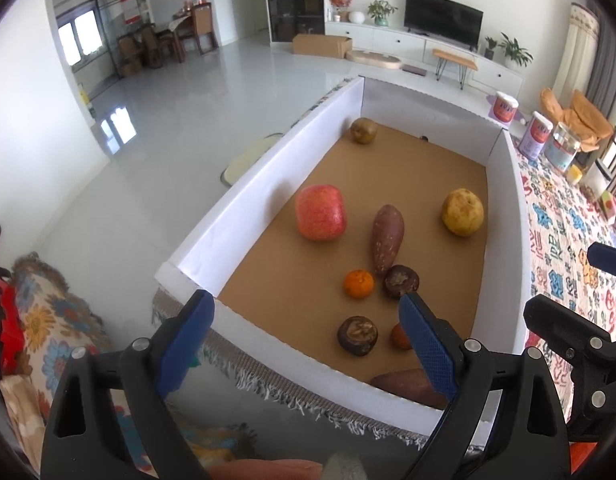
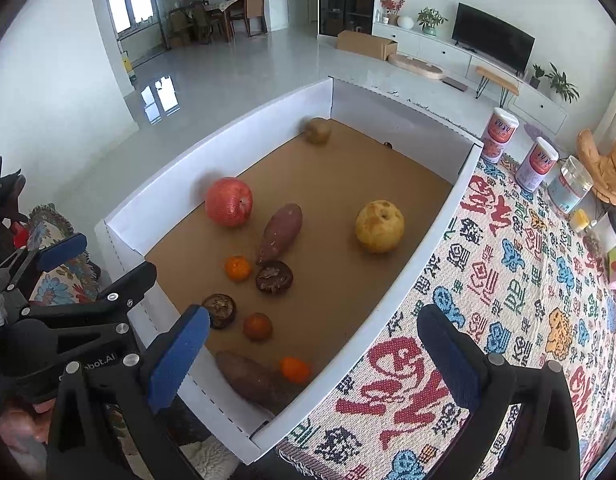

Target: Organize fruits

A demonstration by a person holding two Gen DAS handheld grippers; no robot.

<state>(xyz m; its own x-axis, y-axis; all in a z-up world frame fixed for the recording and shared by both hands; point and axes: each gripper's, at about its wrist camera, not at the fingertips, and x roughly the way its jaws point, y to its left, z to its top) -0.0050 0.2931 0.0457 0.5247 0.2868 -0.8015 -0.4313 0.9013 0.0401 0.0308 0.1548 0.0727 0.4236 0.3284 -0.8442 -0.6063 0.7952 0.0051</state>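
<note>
Both the left gripper (image 1: pixel 305 314) and the right gripper (image 2: pixel 314 332) have fingers spread wide, holding nothing. Ahead of them a round bumpy red apple (image 1: pixel 320 212) and a long brown sweet potato (image 1: pixel 387 239) lie in the white cardboard box (image 1: pixel 243 200).

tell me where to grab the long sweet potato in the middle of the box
Grip the sweet potato across its thick middle, coming straight down from above with the fingers either side of its long axis. It lies flat and tapers at both ends, so the ends would slip. Its near tip sits close to a dark round fruit, so stay up the body. Both the left claw and right claw are open.
</note>
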